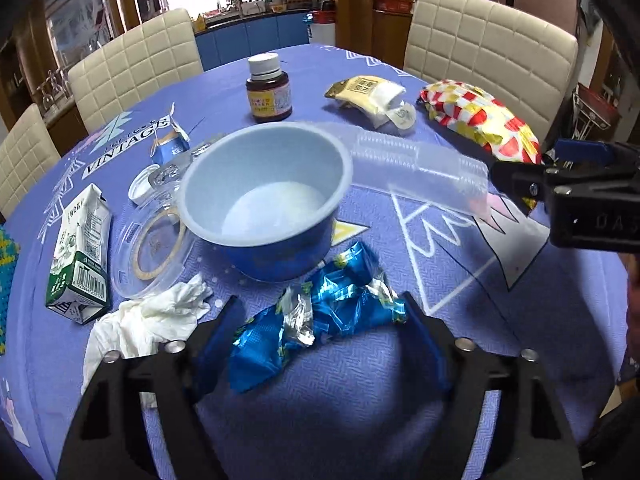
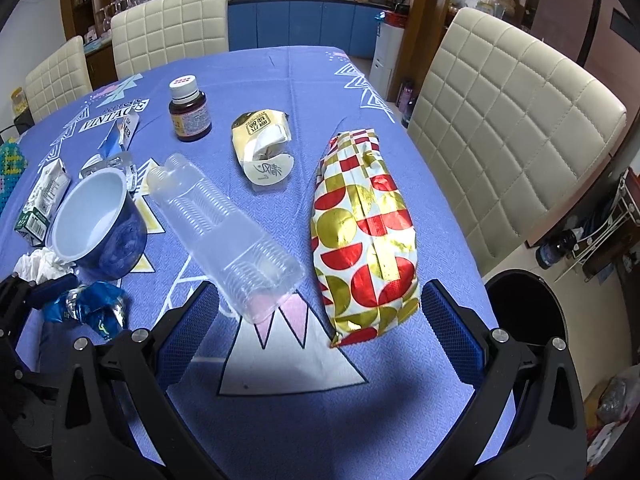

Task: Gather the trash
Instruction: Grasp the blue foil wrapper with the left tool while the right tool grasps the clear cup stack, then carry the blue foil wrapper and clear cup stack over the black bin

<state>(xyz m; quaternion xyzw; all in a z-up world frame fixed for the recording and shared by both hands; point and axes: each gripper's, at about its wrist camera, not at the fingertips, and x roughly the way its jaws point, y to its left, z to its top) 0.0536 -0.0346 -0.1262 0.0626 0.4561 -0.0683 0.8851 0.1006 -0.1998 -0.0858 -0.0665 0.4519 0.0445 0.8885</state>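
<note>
Straddling, left gripper [image 1: 320, 320]: jaws stood wide apart, gripping nothing, either side of the crumpled blue foil wrapper [image 1: 316, 316] lying on the tabletop [image 1: 400, 420].
Right gripper [image 2: 320, 312]: jaws spread wide and empty, low over the ribbed clear plastic tray [image 2: 228, 232] and the glossy red-and-gold snack bag [image 2: 364, 236].
Blue bowl [image 1: 264, 196]: round, smooth, tilted, just beyond the wrapper.
Left side: green milk carton [image 1: 80, 248], wrinkled white tissue [image 1: 148, 320], clear round lid [image 1: 152, 252].
Far side: brown medicine bottle [image 1: 268, 88], white cap.
Black trash bin [image 2: 528, 308]: on the floor beside the tabletop.
</note>
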